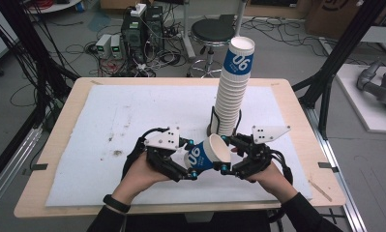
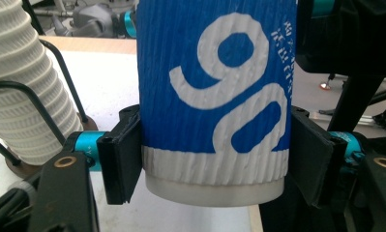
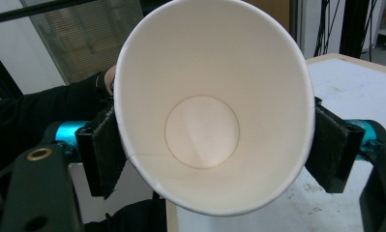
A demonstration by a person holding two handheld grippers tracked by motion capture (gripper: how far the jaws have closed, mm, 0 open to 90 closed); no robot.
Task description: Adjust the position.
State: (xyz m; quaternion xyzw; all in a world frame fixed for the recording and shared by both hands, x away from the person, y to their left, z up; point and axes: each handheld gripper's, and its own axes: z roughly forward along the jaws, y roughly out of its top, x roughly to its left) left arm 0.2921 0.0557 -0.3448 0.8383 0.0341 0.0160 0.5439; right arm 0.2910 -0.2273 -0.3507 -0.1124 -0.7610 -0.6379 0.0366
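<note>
A blue and white paper cup (image 1: 206, 155) marked "06" lies on its side above the front of the table, held between both grippers. My left gripper (image 1: 190, 165) is shut on its base end; in the left gripper view the pads (image 2: 127, 159) press the ribbed cup (image 2: 215, 87) just above its bottom. My right gripper (image 1: 227, 155) is shut on the rim end, and in the right gripper view its pads (image 3: 106, 145) squeeze the open cup mouth (image 3: 205, 111) into an oval. A tall stack of like cups (image 1: 233, 92) stands just behind, in a black wire holder (image 1: 214, 126).
A white mat (image 1: 132, 121) covers the wooden table (image 1: 297, 111). Behind the table are a black stool (image 1: 211, 33) and computer boxes (image 1: 142, 26) among cables. Black frame posts (image 1: 343, 53) rise at both sides. The cup stack (image 2: 21, 87) leans close on the left of the left gripper view.
</note>
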